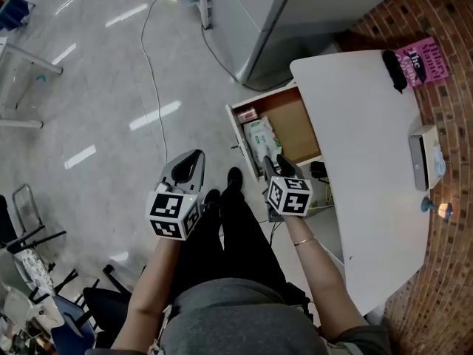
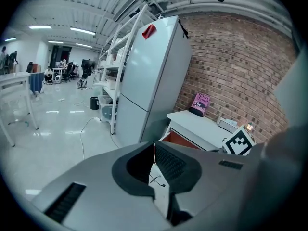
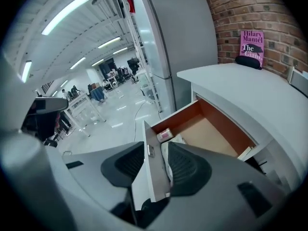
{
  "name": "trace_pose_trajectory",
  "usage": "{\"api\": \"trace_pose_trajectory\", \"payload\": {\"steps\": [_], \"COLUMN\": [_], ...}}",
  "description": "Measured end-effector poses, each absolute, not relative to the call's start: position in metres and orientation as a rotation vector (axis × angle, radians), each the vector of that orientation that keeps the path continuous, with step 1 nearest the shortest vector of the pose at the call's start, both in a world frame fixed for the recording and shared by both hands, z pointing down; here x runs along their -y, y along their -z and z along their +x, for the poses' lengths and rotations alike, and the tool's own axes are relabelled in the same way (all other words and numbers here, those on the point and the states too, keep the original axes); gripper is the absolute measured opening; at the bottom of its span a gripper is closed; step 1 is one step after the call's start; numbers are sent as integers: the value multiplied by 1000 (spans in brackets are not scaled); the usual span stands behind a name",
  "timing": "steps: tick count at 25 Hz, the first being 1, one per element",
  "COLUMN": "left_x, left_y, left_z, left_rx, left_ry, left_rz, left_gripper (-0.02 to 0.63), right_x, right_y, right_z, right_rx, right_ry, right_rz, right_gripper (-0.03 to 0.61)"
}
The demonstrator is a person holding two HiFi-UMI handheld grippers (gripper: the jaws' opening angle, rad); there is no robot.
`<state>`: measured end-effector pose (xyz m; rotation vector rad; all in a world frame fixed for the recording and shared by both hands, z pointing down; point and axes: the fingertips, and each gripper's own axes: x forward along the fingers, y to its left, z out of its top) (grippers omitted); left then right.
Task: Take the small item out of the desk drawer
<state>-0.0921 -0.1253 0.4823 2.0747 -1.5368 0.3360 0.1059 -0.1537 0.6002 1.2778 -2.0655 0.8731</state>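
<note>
The white desk's point(image 1: 362, 146) drawer point(image 1: 295, 120) stands pulled out, brown inside. At its far end lies a small pink item point(image 1: 247, 115), also seen in the right gripper view point(image 3: 164, 134); beside it lies a white packet point(image 1: 260, 137). My right gripper point(image 1: 277, 165) sits at the drawer's near end. In the right gripper view its jaws point(image 3: 154, 154) straddle the white drawer front point(image 3: 151, 167), open, and the pads do not press on it. My left gripper point(image 1: 194, 157) hangs left of the drawer over the floor, tips together point(image 2: 154, 148), with nothing held.
A pink book point(image 1: 425, 59), a black object point(image 1: 394, 69) and a white box point(image 1: 425, 154) lie on the desk along the brick wall. A tall grey cabinet point(image 1: 295, 13) stands behind the drawer. A cable point(image 1: 151, 72) runs across the floor. Chairs point(image 1: 29, 235) stand at lower left.
</note>
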Motion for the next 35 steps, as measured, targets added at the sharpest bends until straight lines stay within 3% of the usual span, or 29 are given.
{"api": "trace_pose_trajectory", "payload": {"steps": [35], "left_x": [123], "left_y": [-542], "left_z": [-98], "left_rx": [1562], "left_ry": [-390], "left_rz": [1828], "left_gripper": [25], "right_x": [171], "right_y": [-760], "right_z": [110], "right_rx": [1700], "right_ry": [-857], "right_rz": [951], "right_gripper": [215]}}
